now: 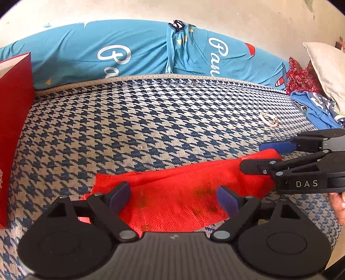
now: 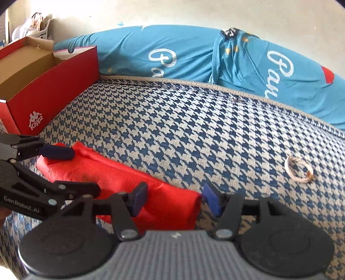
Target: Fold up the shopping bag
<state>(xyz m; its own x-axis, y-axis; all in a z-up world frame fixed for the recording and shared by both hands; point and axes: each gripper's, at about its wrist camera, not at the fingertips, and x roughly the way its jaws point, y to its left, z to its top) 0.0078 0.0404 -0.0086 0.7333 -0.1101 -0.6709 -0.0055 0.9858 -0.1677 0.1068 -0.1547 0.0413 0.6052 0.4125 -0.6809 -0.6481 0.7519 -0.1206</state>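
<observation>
Both views were bright with soft daylight. The wall (image 1: pixel 215 13) at twelve o'clock was overexposed and almost white. Shadows were weak. The fisheye lens bent the mattress (image 1: pixel 161 120) edge into a curve, and the corners were dark. The gripper bodies at six o'clock were a little out of focus.

"Kappa" on red shoebox (image 2: pixel 49 90); "GenRobot.AI" on left gripper (image 2: pixel 71 168)

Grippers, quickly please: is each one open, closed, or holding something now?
Left gripper: open, above the red shopping bag, not holding it.
Right gripper: open, the bag's end between its pads, not pressed.
</observation>
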